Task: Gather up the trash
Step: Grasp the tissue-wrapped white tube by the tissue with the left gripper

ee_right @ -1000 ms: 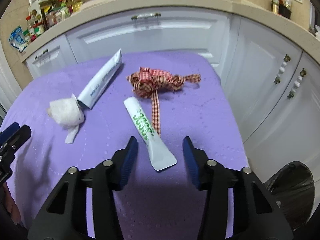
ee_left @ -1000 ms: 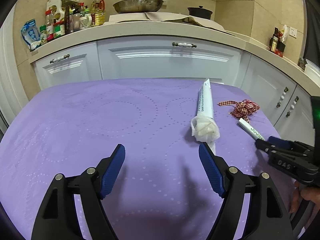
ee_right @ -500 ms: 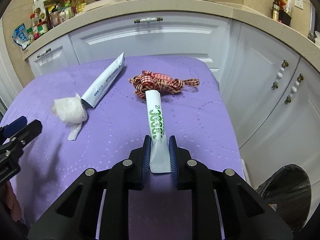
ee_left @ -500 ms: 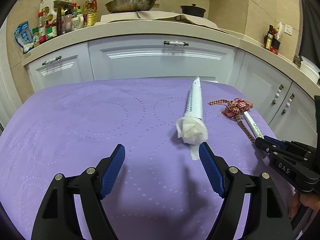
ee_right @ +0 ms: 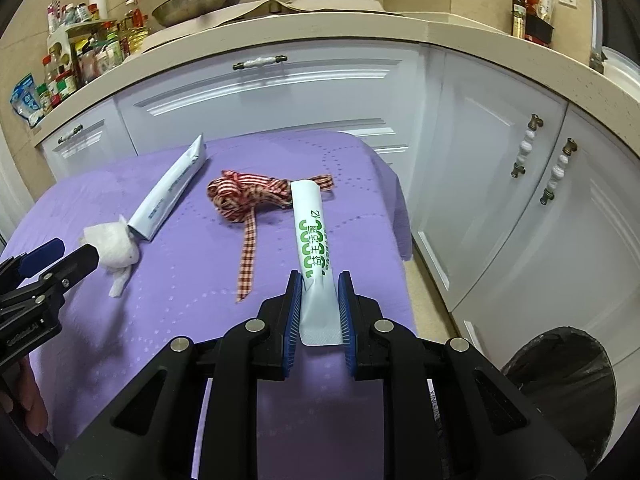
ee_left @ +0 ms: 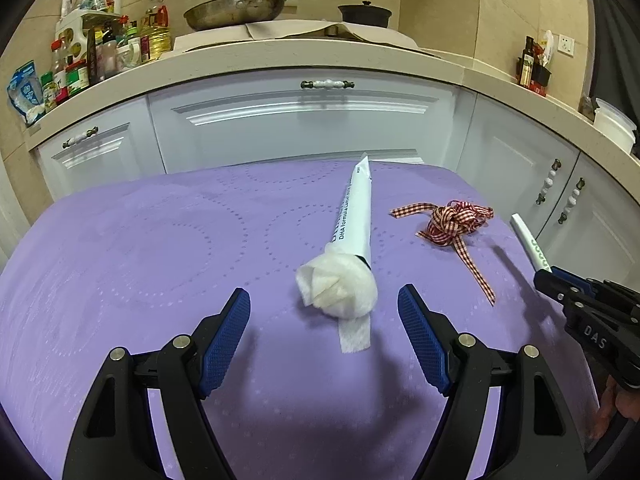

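Observation:
My right gripper (ee_right: 319, 286) is shut on a white sachet with green print (ee_right: 312, 232) and holds it lifted above the purple table (ee_right: 180, 300); the sachet also shows in the left wrist view (ee_left: 530, 242). My left gripper (ee_left: 324, 312) is open, its jaws just short of a crumpled white tissue (ee_left: 340, 286), which lies at the end of a long white tube (ee_left: 356, 216). A red checked ribbon (ee_left: 456, 222) lies to the right of the tube. A bin with a black bag (ee_right: 560, 376) stands on the floor at lower right.
White kitchen cabinets (ee_left: 304, 120) and a counter with bottles (ee_left: 100, 56), a pan (ee_left: 236, 8) and a pot stand behind the table. The table's right edge (ee_right: 400, 216) drops to the floor beside more cabinets.
My right gripper closed on the green-print sachet and lifted it off the table. My left gripper moved forward and right toward the tissue, staying open.

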Motion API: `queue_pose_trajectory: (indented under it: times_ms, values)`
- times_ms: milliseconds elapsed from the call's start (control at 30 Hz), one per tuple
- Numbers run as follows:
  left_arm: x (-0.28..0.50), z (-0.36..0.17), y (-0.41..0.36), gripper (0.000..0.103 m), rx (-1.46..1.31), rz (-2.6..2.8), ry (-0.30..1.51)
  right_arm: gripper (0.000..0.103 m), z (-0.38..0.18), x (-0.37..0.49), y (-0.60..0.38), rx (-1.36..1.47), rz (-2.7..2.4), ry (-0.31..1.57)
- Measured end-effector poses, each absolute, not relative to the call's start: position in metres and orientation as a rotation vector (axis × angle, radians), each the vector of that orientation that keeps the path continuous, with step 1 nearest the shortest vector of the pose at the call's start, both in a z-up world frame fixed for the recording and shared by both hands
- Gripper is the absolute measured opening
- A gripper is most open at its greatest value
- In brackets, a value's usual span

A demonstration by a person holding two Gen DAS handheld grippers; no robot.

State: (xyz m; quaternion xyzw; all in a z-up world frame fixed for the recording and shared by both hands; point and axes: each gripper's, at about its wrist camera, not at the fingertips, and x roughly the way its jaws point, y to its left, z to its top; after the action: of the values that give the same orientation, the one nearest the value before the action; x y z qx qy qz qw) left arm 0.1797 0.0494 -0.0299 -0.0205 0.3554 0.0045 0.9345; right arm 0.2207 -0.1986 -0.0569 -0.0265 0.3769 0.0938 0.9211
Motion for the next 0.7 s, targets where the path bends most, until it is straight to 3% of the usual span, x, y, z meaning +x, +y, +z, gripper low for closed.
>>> queue_pose_trajectory:
  times_ms: [167, 367, 400, 433, 533, 700]
  values:
    - [0.192, -0.035, 0.047, 0.069, -0.044, 0.017, 0.752, 0.018, -0.057, 0.227, -0.204, -0.042, 0.193, 0.772]
    - [0.203, -0.043, 0.046, 0.037, -0.042, 0.006, 0.795, 0.018, -0.059, 0.23, -0.208, -0.035, 0.197, 0.771]
    - [0.203, -0.043, 0.045, 0.023, -0.04, -0.001, 0.796, 0.018, -0.059, 0.23, -0.208, -0.034, 0.197, 0.771]
    - [0.202, -0.044, 0.044, 0.019, -0.032, -0.013, 0.796, 0.018, -0.059, 0.229, -0.208, -0.033, 0.197, 0.771]
    - [0.199, -0.043, 0.039, 0.01, -0.004, -0.013, 0.781, 0.018, -0.059, 0.227, -0.208, -0.029, 0.195, 0.768]
    - [0.193, -0.037, 0.042, 0.007, -0.011, -0.007, 0.764, 0.018, -0.057, 0.224, -0.21, -0.026, 0.191, 0.763]
